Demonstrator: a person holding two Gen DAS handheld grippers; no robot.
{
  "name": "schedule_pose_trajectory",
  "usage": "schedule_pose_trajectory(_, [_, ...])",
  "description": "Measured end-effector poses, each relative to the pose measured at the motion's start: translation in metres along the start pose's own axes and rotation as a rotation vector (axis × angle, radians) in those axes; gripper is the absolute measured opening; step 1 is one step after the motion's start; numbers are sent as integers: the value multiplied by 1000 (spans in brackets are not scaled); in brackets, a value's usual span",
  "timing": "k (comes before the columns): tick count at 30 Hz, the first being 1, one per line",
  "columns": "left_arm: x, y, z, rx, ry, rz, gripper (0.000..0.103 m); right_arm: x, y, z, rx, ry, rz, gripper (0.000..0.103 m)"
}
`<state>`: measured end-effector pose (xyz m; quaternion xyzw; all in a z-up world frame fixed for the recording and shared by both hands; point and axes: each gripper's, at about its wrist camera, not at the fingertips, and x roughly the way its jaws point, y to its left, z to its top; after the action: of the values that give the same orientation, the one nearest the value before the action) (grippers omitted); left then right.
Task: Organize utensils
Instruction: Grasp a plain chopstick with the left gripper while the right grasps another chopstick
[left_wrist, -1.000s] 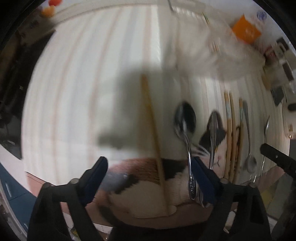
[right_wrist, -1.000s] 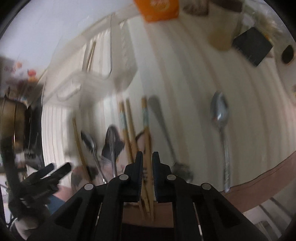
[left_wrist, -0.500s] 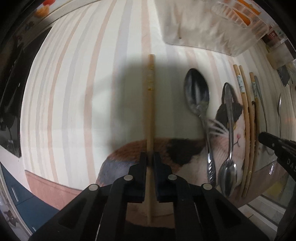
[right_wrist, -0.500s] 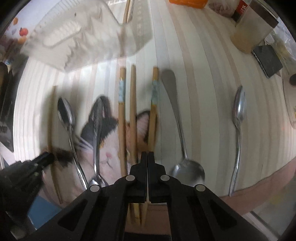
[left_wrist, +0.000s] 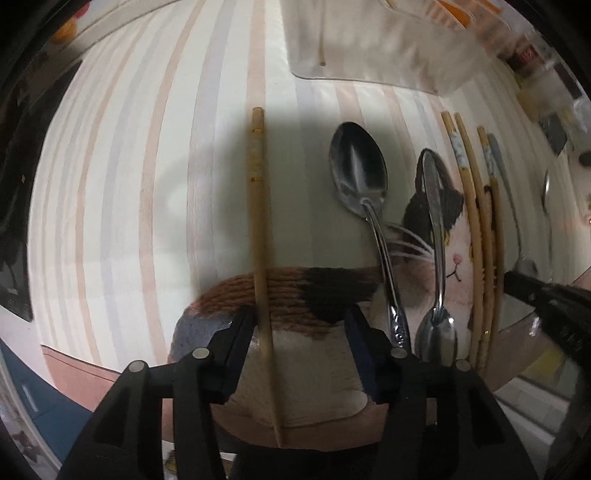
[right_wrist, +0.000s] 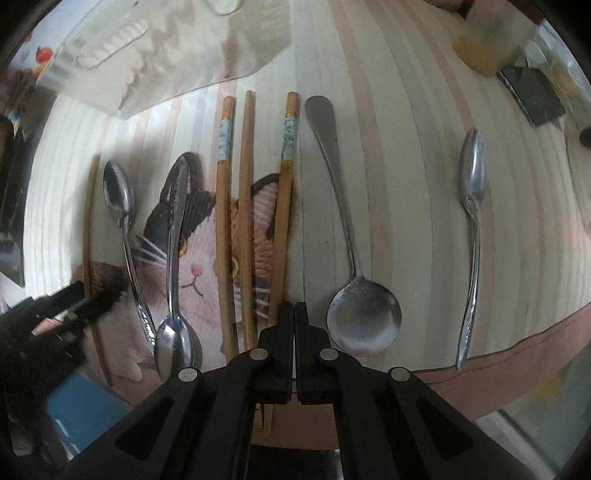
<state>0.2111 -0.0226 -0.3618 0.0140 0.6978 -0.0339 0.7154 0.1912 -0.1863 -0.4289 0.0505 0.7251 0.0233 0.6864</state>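
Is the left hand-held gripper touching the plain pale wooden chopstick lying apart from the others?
Cannot tell. In the left wrist view the plain pale wooden chopstick runs right beside one finger of the opening left hand-held gripper; no clear gap or contact shows.

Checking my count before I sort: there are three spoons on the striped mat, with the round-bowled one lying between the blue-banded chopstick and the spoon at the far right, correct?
Not quite. The right wrist view shows four spoons: two on the cat picture, the round-bowled spoon, and the far-right spoon. The rest holds: the round-bowled one lies between the blue-banded chopstick and that far-right spoon on the striped mat.
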Motion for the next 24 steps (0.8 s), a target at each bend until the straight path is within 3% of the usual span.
schedule_pose_trajectory(3, [-2, 0, 2, -23, -3, -24, 49, -3, -16, -3, 87, -27, 90, 3])
schedule_pose_trajectory(7, [-3, 18, -1, -63, -15, -24, 46, -2, -15, 3, 80, -47, 113, 3])
schedule_pose_trajectory(11, [-8, 27, 3, -77, -17, -29, 47, 6, -3, 7, 34, -77, 53, 4])
schedule_pose_trajectory(13, [-8, 38, 10, -82, -18, -29, 47, 16, 4, 8, 9, -46, 19, 6])
schedule_pose_trajectory(15, [-10, 42, 10, -96, -17, -41, 46, 21, 6, 8, 25, -35, 27, 6])
schedule_pose_trajectory(18, [-13, 56, 11, -112, -13, -57, 46, 22, -2, 5, 67, -52, 116, 10])
schedule_pose_trajectory(20, [-13, 67, 14, -117, -13, -64, 46, 26, 2, 6, 54, -55, 111, 20])
schedule_pose_trajectory(24, [-9, 85, 14, -116, -11, -68, 46, 42, 3, 6, 60, -38, 101, 21])
